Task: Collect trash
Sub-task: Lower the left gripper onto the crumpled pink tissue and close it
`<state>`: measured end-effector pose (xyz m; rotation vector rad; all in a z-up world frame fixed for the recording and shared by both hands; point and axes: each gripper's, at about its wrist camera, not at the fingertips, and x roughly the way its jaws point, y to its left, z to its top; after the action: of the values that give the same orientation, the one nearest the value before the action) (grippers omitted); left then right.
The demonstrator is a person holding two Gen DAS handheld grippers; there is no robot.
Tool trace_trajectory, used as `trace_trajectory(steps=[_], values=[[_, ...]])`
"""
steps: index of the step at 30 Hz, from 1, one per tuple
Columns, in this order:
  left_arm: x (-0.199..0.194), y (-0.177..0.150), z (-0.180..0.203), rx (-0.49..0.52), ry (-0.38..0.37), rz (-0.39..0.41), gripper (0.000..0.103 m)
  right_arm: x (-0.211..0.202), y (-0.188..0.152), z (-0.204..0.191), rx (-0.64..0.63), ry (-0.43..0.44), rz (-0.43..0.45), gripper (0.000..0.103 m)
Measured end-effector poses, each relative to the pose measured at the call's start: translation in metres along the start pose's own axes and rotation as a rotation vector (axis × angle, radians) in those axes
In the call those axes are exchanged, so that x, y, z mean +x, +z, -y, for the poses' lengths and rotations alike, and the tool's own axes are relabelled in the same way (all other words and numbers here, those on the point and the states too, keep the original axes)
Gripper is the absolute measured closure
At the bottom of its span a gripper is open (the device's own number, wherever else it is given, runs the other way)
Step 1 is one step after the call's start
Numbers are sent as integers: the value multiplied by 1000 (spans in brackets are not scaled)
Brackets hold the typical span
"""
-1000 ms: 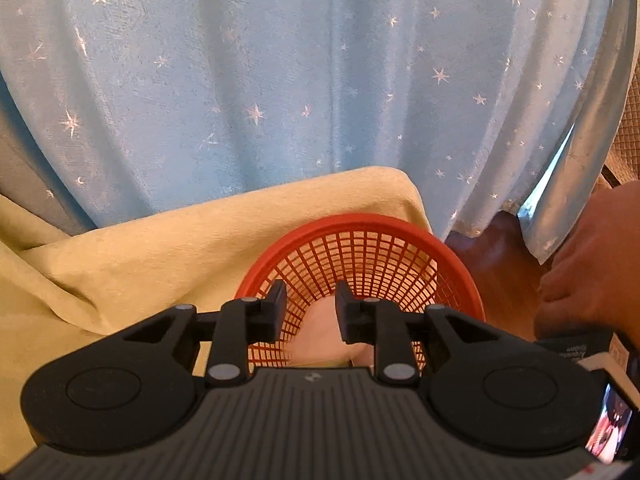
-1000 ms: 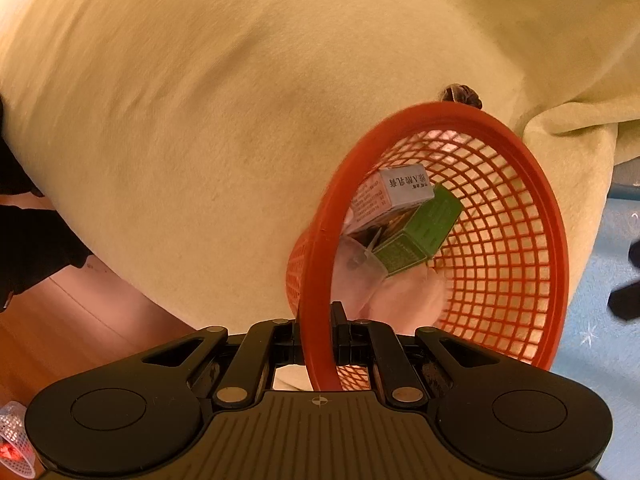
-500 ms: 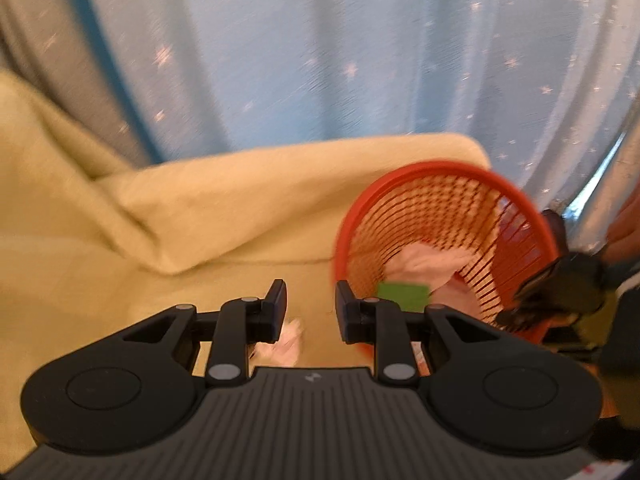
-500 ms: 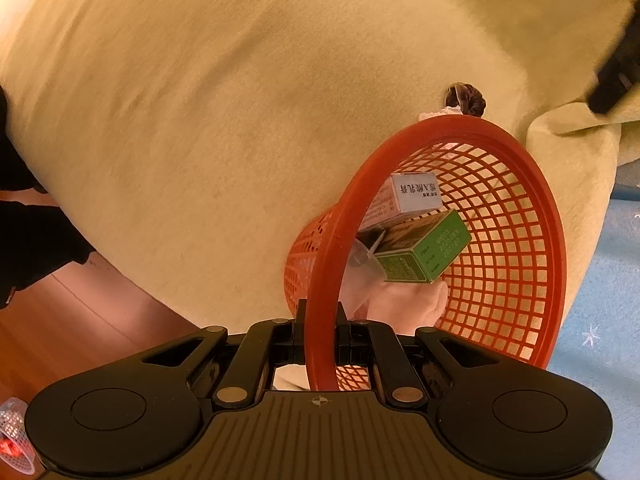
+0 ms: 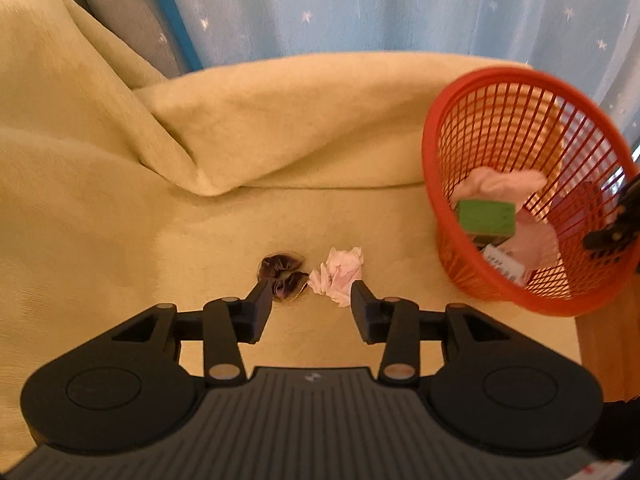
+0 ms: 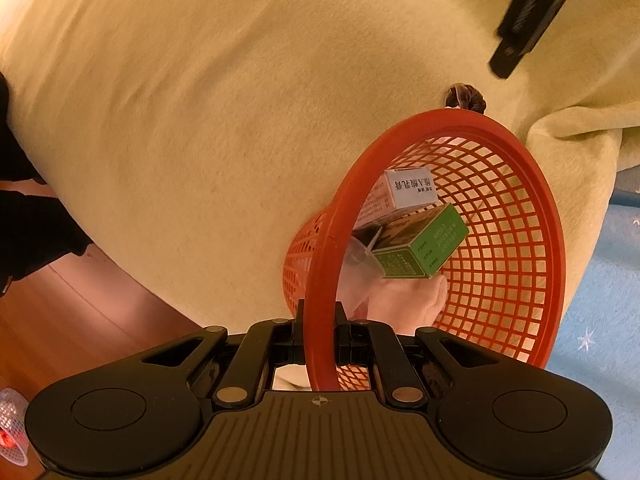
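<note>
A red mesh basket point(image 6: 332, 240) hangs tilted at the edge of the yellow blanket, and my right gripper point(image 6: 320, 332) is shut on its rim. Inside lie a green box point(image 6: 424, 244), a white printed box point(image 6: 408, 192) and pale pink tissue point(image 6: 400, 300). In the left wrist view the basket point(image 5: 432, 184) is at the right with the green box point(image 5: 486, 216) showing. My left gripper point(image 5: 310, 300) hovers low over the blanket, its jaws opening. Just beyond its tips lie a dark crumpled wrapper point(image 5: 282, 274) and a crumpled pink-white paper point(image 5: 340, 274); neither is gripped.
The yellow blanket point(image 5: 280, 140) lies in thick folds at the back and left. A blue star-print curtain point(image 5: 400, 8) hangs behind. Wooden floor point(image 6: 80, 320) and a blue rug point(image 6: 600, 280) lie below the basket. A person's dark sleeve point(image 6: 28, 240) is at the left edge.
My left gripper swung left and down, away from the basket, to the two scraps on the blanket, and its jaws widened. The right gripper kept its hold; the boxes shifted slightly inside.
</note>
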<state>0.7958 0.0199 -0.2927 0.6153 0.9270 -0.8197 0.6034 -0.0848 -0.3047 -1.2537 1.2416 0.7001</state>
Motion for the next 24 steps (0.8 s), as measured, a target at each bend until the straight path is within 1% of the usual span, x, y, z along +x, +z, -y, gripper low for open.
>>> trace_trajectory(steps=[5, 12, 13, 18, 24], values=[[29, -5, 6, 56, -27, -10, 64, 0, -1, 1, -8, 0, -2, 98], [69, -7, 17, 125, -83, -40, 64, -1, -4, 0, -10, 5, -2, 98], [74, -7, 18, 130, -100, -38, 64, -1, -4, 0, -10, 5, -3, 98], [95, -7, 23, 173, -111, -38, 64, 0, -6, 2, -5, 13, -3, 98], [116, -4, 26, 193, -118, -55, 64, 0, -5, 4, 3, 17, 0, 98]])
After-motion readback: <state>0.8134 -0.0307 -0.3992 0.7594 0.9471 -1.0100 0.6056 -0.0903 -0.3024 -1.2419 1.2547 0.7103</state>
